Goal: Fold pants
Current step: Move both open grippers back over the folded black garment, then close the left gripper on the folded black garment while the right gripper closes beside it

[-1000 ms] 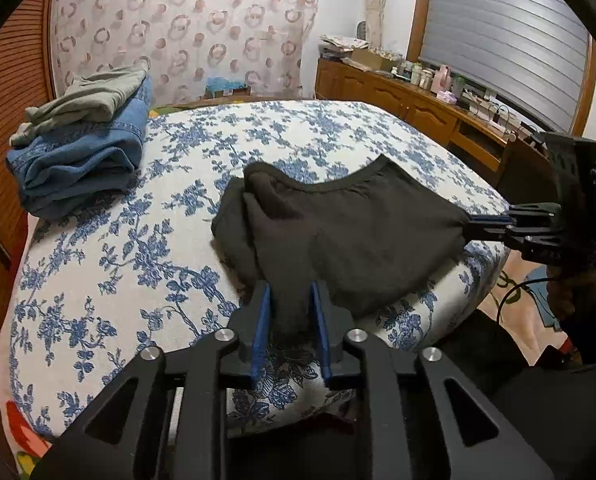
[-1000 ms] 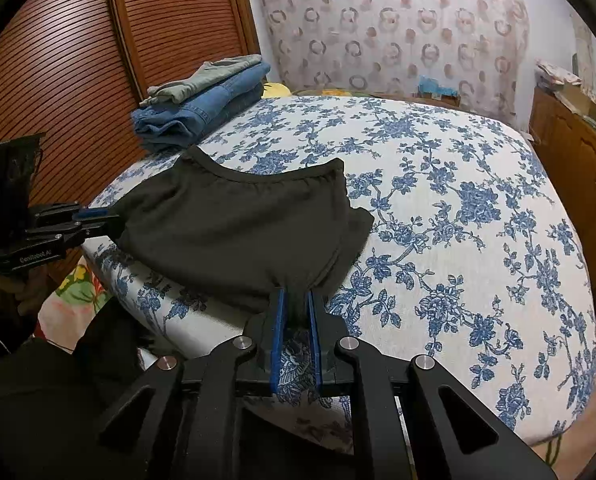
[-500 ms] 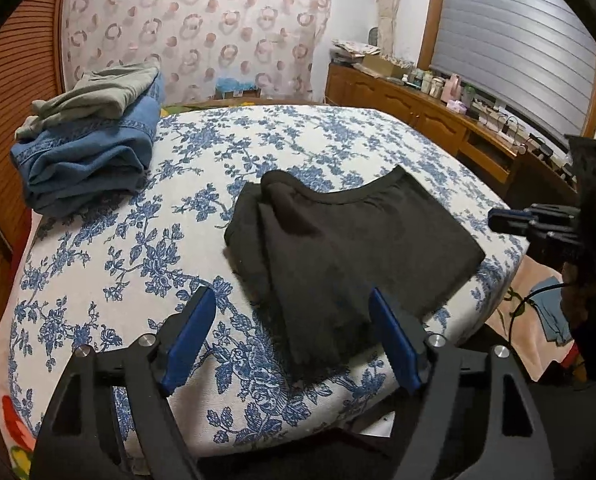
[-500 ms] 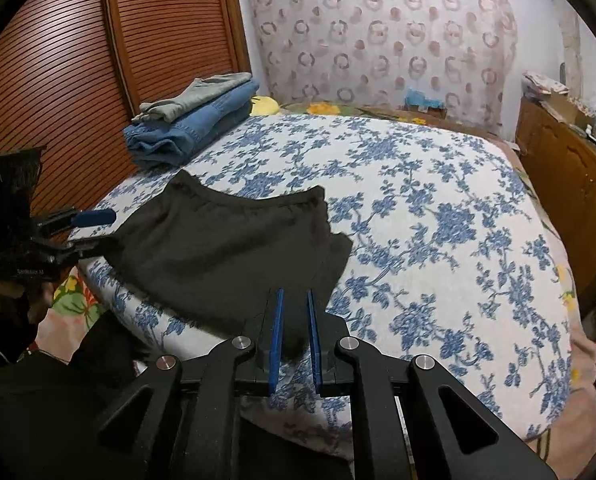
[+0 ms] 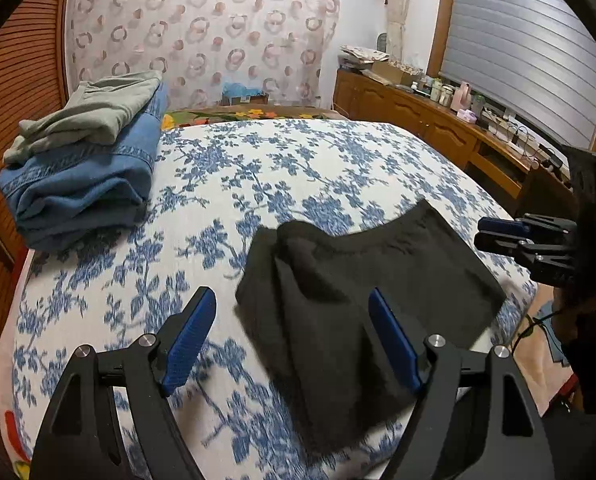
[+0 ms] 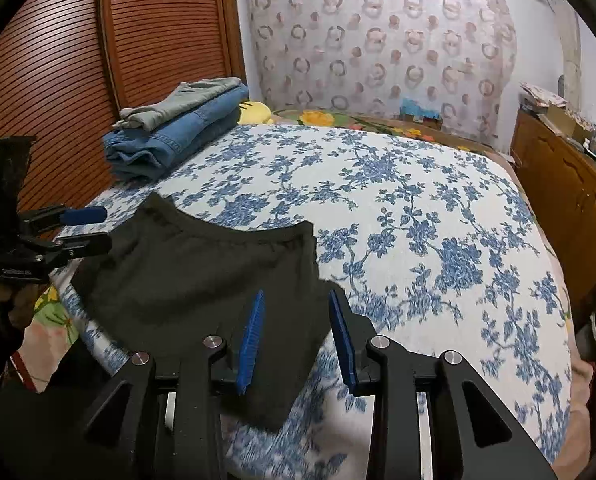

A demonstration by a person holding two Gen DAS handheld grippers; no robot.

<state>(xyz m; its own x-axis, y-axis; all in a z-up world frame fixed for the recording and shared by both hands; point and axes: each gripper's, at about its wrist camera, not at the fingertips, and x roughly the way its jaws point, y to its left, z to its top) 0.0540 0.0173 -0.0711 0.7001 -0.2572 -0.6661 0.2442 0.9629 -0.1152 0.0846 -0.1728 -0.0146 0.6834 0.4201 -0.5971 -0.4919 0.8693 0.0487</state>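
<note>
Black pants [image 5: 377,272] lie folded near the front edge of a bed with a blue-flowered cover [image 5: 298,168]. My left gripper [image 5: 292,300] hangs just above the pants' left end. It stands wide open and its blue pads [image 5: 186,340] touch no cloth. In the right wrist view the same pants [image 6: 194,272] lie under my right gripper [image 6: 296,300]. Its jaws are opening: the fabric's corner sits between the pads [image 6: 252,336], which do not press on it. Each gripper shows in the other's view: the right one [image 5: 479,233] at the pants' far end, the left one [image 6: 98,228] likewise.
A stack of folded blue jeans [image 5: 82,192] topped with grey-green trousers [image 5: 94,116] sits at the bed's far left corner [image 6: 174,136]. A slatted wooden door [image 6: 58,80] stands to the left. On the right, a wooden sideboard [image 5: 429,124] holds bottles. The bed's front edge drops off just below the pants.
Both grippers let go of the black pants and drew back from them. The left jaws spread wide first, then the right jaws parted. The pants now lie loose on the bed.
</note>
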